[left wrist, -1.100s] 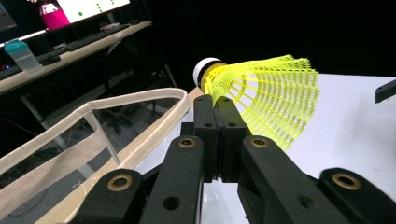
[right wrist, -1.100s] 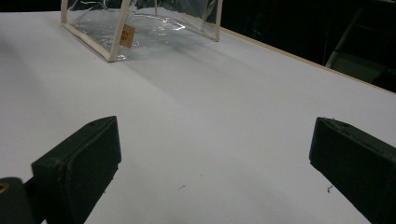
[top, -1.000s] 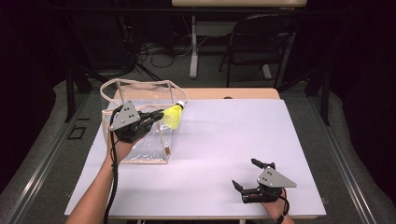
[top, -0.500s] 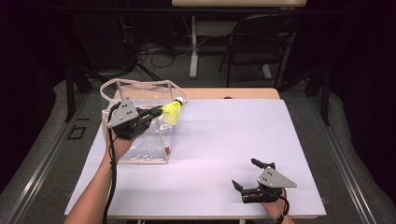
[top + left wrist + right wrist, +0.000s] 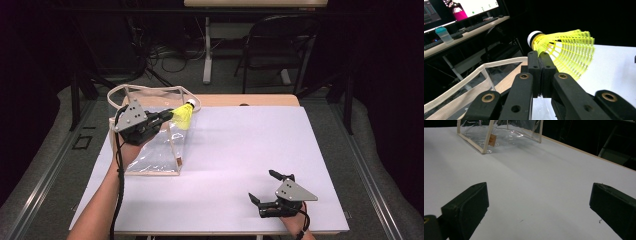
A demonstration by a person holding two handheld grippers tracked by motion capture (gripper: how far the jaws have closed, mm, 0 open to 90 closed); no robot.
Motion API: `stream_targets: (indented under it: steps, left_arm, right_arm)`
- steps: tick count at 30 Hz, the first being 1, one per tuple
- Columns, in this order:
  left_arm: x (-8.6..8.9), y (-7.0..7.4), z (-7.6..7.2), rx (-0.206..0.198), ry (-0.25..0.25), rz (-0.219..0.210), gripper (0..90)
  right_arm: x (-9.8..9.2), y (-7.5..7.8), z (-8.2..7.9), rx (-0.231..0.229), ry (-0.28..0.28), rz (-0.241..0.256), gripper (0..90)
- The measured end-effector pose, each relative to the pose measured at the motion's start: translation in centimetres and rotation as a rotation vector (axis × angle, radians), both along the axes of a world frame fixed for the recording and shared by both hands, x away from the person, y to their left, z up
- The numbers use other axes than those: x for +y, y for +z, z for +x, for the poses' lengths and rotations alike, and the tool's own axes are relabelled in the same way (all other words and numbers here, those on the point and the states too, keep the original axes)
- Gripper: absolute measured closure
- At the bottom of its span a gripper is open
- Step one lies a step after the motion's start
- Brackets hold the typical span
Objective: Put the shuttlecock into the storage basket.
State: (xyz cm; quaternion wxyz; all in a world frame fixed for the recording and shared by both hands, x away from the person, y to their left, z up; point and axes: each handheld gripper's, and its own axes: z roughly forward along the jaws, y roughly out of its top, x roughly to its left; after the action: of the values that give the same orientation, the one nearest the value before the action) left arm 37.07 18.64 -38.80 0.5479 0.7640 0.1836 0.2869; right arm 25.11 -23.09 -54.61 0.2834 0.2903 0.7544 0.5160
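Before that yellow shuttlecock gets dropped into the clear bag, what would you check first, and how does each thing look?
1. Grip: left gripper jaws pinched on the shuttlecock skirt near its cork: ok.
2. Position: shuttlecock over the clear bag top rim in the high view: ok.
3. Bag mouth open: cannot tell.
4. Bag upright on the white table: ok.
5. Right gripper open, resting well away from the bag: ok.

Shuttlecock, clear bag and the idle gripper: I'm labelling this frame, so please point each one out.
shuttlecock point(image 5: 183, 117), high view, on its yellow skirt.
clear bag point(image 5: 152, 155), high view, on its transparent side wall.
right gripper point(image 5: 264, 187), high view, midway between its open jaws.
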Motion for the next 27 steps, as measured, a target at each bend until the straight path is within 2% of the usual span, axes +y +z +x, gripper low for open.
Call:
stream_targets:
  steps: [8,27]
  left_arm:
    - [0.23,0.14,0.34,-0.002,0.008,-0.015,89.3]
    - [0.73,0.75,0.93,-0.016,0.035,-0.018,89.3]
  right_arm:
    - [-0.04,0.0,0.01,-0.002,0.0,-0.001,2.0]
    - [-0.07,0.03,-0.03,-0.002,-0.003,-0.002,2.0]
